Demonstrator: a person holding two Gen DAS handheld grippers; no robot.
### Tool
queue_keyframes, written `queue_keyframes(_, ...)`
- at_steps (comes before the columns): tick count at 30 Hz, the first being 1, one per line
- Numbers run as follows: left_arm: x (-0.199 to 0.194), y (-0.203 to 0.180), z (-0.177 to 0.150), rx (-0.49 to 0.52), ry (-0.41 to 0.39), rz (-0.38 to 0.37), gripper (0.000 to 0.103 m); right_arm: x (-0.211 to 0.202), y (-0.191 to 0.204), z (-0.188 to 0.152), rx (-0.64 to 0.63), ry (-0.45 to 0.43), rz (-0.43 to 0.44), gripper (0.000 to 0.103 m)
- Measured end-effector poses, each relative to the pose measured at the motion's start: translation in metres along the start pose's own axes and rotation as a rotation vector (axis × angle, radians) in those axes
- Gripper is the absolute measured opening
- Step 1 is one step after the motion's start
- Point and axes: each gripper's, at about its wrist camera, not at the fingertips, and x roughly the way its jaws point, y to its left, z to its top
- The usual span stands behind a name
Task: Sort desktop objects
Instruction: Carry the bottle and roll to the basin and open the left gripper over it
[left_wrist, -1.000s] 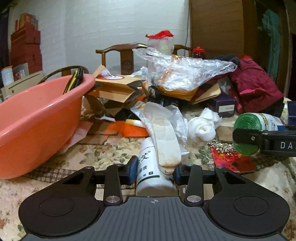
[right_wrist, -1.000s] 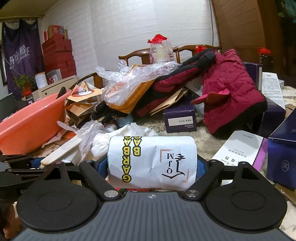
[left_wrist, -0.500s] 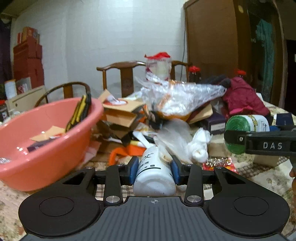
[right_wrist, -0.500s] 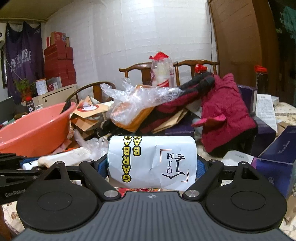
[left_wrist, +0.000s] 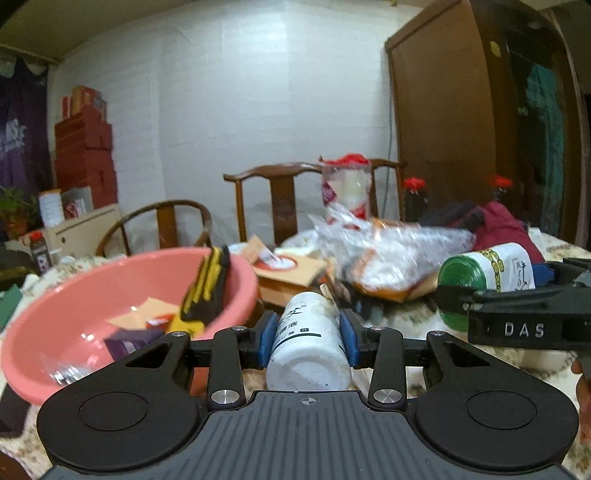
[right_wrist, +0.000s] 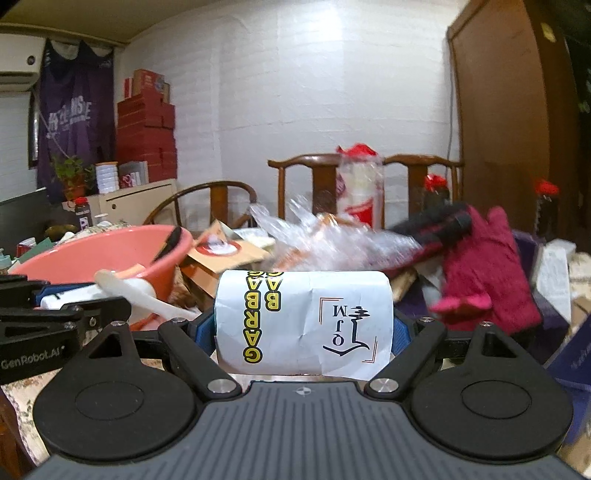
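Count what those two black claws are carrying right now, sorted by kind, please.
White bottle, in the left gripper: 1
Roll of garbage bags, in the right gripper: 1
Total: 2

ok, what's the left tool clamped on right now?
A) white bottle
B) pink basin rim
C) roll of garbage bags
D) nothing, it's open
A: in the left wrist view the left tool has its blue pads pressed on both sides of the white bottle; the roll of garbage bags sits in the right tool.
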Motion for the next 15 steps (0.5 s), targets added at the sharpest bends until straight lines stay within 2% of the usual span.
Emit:
queue_keyframes(8, 0.006, 0.025, 0.027, -0.007, -0.054, 0.060, 0.038, 0.013, 0.030, 0.029, -0.042, -0.052, 0.048, 0.087)
queue_keyframes(15, 0.017, 0.068, 0.047, -0.023, -0.091, 0.157, 0.038, 0.037, 0.071, 0.058, -0.083, -0.097, 0.133, 0.087)
